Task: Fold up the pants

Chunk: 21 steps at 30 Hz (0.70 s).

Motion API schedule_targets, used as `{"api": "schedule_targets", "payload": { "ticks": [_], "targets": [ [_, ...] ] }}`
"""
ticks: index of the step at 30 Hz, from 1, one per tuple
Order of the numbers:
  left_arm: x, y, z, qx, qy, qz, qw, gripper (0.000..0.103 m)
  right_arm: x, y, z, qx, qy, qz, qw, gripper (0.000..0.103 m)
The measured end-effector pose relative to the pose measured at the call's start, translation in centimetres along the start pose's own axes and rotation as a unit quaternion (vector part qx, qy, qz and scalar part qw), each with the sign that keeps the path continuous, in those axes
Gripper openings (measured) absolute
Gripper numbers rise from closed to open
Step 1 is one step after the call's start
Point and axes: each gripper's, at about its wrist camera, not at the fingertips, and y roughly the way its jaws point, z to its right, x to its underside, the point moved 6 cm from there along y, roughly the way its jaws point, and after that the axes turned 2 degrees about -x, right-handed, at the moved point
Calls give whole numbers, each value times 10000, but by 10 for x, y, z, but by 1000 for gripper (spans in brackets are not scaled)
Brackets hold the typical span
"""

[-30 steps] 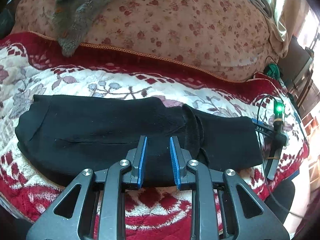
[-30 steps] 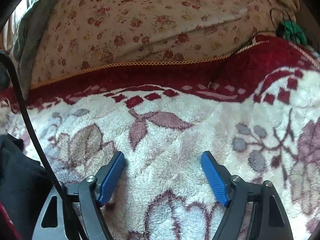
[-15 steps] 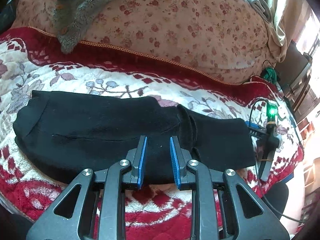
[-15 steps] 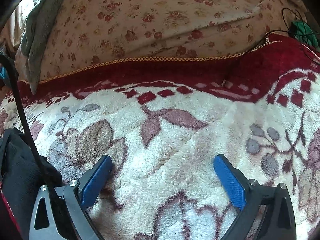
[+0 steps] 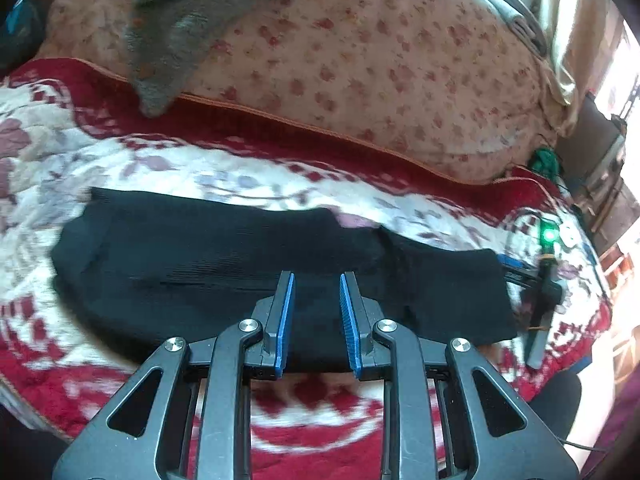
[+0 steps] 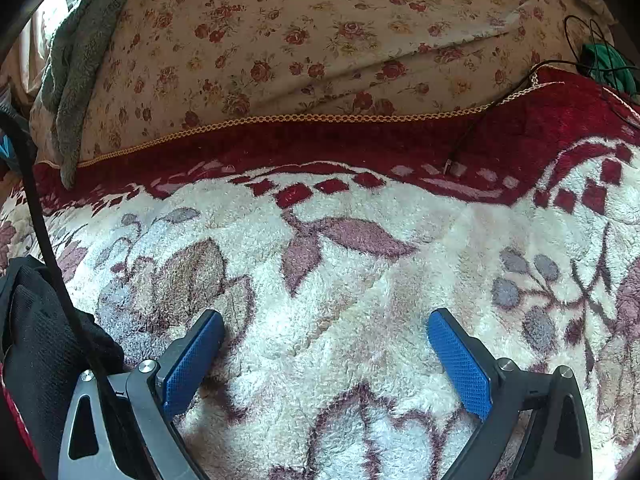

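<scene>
The black pants are laid across a fleecy red-and-cream floral blanket, folded into a long flat band that runs from left to right in the left wrist view. A faint lengthwise crease is seen along the wider left part, and a raised fold edge crosses the cloth right of centre, beyond which a narrower, thinner layer extends to a squared right end. The fabric is seen as dark and finely ribbed; the left end is blurred. The left gripper is held over the near edge of the pants with its blue pads parted by a narrow gap, and nothing is pinched between them. Only in this view are the full length of the pants, a grey towel draped on a rose-printed quilt, and the other hand-held device with a green light at the right end of the pants shown. In the right wrist view, only a bunched corner of the pants is seen at the lower left, crossed by a black cable. The right gripper is held spread wide over bare blanket, with nothing between its pads. A green bundle with thin wires is shown more clearly there, at the blanket's far right edge.
</scene>
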Motion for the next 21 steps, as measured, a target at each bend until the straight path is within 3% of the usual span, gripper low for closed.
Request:
{"api": "schedule_targets", "payload": {
  "ticks": [7, 11, 14, 16, 18, 20, 21],
  "targets": [
    [5, -10, -76, -382, -600, 0, 9975, 21, 0, 0, -1, 7, -4, 0, 10000, 102],
    [19, -18, -115, -522, -1134, 25, 9922, 53, 1, 0, -2, -7, 6, 1, 10000, 102],
    [27, -21, -134, -567, -1385, 3, 9887, 54, 0, 0, -1, -85, 18, -19, 10000, 102],
    [31, -22, -140, -623, -1495, -18, 9868, 54, -3, -3, 2, -480, 13, -66, 9988, 102],
    [33, -22, -145, -672, -1553, -22, 9856, 54, -3, -14, 7, -927, 97, 78, 9956, 96],
    [35, -22, -148, -710, -1564, -22, 9851, 54, -2, -20, 11, -965, 82, 81, 9953, 82],
    [35, -21, -148, -757, -1556, -28, 9849, 54, -1, -24, 11, -985, 55, 63, 9951, 80]
  ]
}}
